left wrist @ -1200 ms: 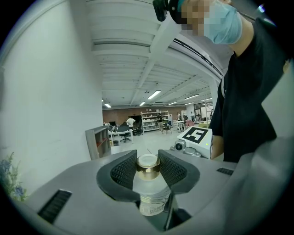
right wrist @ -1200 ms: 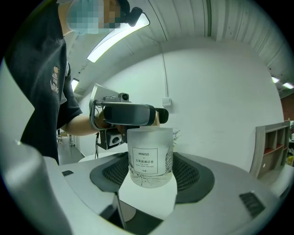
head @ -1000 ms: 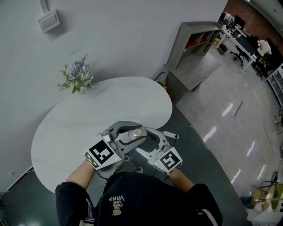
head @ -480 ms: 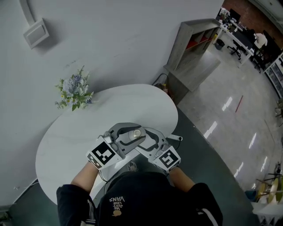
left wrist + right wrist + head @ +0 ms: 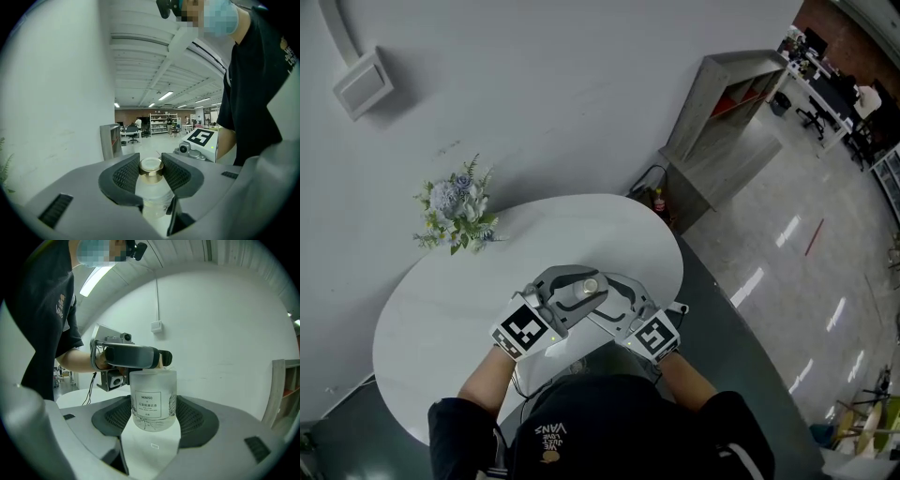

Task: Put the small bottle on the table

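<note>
The small bottle (image 5: 153, 399) is frosted glass with a printed label and a gold cap (image 5: 151, 165). Both grippers hold it above the near part of the round white table (image 5: 469, 281). My left gripper (image 5: 151, 171) is shut on the cap, its dark ribbed pads pressing both sides. My right gripper (image 5: 153, 416) is shut on the bottle's body, with the left gripper (image 5: 133, 356) across its top. In the head view the cap (image 5: 591, 284) shows between the left gripper (image 5: 572, 289) and the right gripper (image 5: 614, 298). The bottle stands upright.
A bunch of blue and white flowers (image 5: 453, 211) stands at the table's far left by the white wall. A grey shelf unit (image 5: 722, 112) stands to the far right on the shiny floor. My own body is close behind the grippers.
Both grippers keep their hold on the bottle. The head view has shifted, and the grippers with the bottle now sit a little further over the table.
</note>
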